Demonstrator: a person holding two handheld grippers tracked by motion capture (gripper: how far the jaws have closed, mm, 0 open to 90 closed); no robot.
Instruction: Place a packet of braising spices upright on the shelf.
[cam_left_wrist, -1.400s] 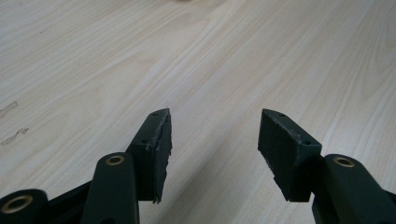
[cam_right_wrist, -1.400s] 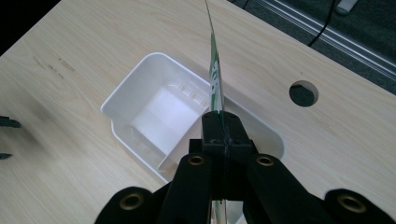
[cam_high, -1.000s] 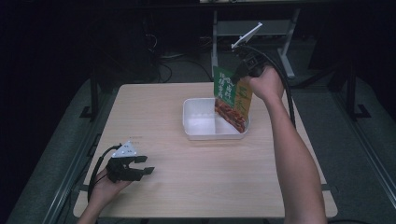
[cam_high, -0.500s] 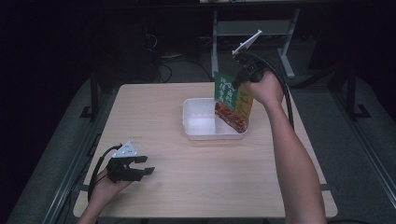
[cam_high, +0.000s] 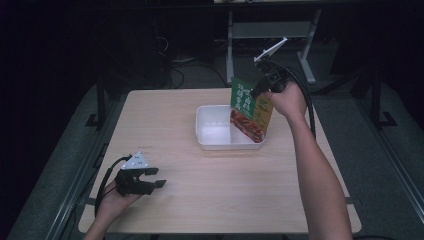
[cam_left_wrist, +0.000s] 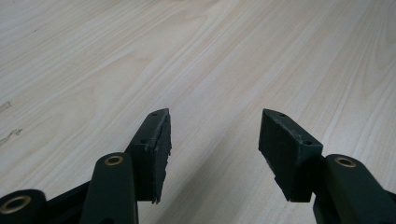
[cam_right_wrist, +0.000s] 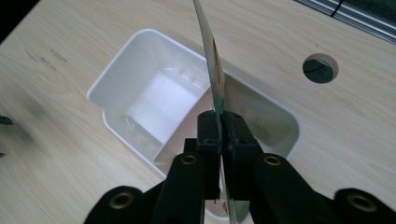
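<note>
A green and orange snack packet (cam_high: 250, 110) stands upright, its lower end inside the right part of a white plastic tray (cam_high: 202, 125). My right gripper (cam_high: 256, 92) grips the packet's top edge from above. In the right gripper view its pads (cam_right_wrist: 220, 126) still press on the thin packet (cam_right_wrist: 212, 60) over the tray (cam_right_wrist: 116, 126), though the jaws have just been opening a little. My left gripper (cam_high: 157, 177) rests low at the table's front left. Its jaws (cam_left_wrist: 215, 135) stand open over bare wood with nothing between them.
The wooden table (cam_high: 165, 120) has a round cable hole (cam_right_wrist: 320, 68) beyond the tray. A metal stand (cam_high: 270, 30) and cables sit on the dark floor behind the table's far edge.
My right hand has sunk slightly with the packet over the tray. The left gripper has not moved.
</note>
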